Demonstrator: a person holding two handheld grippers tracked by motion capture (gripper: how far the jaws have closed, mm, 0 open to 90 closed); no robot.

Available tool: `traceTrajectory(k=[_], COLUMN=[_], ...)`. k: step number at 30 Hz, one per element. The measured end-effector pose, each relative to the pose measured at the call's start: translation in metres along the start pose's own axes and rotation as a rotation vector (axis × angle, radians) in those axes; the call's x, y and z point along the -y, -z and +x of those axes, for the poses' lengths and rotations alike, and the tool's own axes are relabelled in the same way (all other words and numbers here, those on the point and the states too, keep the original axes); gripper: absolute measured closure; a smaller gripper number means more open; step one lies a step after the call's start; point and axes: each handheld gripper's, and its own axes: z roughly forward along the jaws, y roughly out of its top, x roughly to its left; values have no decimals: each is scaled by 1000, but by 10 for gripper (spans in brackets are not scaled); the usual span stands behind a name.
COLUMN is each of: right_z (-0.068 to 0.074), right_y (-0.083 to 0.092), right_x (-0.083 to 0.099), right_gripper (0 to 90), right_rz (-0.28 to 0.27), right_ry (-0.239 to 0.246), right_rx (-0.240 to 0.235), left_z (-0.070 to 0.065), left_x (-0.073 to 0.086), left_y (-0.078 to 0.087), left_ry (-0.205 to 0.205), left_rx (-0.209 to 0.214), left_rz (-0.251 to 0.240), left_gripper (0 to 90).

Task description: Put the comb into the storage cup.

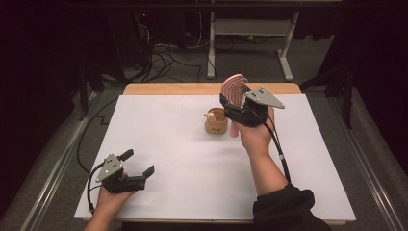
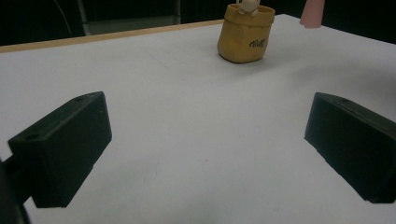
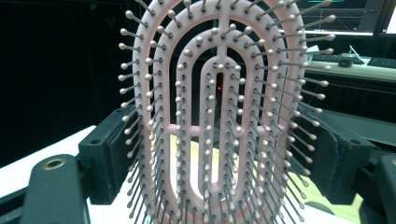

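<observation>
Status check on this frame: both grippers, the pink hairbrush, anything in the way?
Right gripper shut on pink hairbrush, held upright above the table. Left gripper open, nothing between its jaws. Tan pouch-shaped holder stands just left of the brush.

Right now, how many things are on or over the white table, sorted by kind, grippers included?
Hairbrush, pink, held upright in the right gripper: 1
Small tan pot with a little figure in it: 1
Grippers, counting the left gripper with its jaws apart: 2
Total: 4
</observation>
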Motion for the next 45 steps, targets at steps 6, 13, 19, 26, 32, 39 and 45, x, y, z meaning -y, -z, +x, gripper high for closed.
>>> traceTrajectory(k=[6,13,19,26,32,39,45], right_z=[0,-1,-1,1,4,5,3], right_y=[-6,-12,-18,-25,-32,-41,-48], right_x=[-7,-15,-19,-24,-28,-32,-32], right_gripper=[205,205,205,205,205,205,205], right_rz=[-12,-30,-35,-46,-51,-52,-56], right_ry=[-1,9,14,12,16,25,22], right_rx=[5,11,15,18,18,32,40], left_z=[1,1,1,1,0,0,1], left_x=[0,0,1,1,2,3,4], left_y=[1,1,1,0,-1,-2,0], left_ry=[-1,0,4,-3,1,2,6], left_rx=[1,2,-2,-4,-2,4,-4], left_rz=[2,1,8,8,11,18,15], left_gripper=[12,12,12,0,0,0,0])
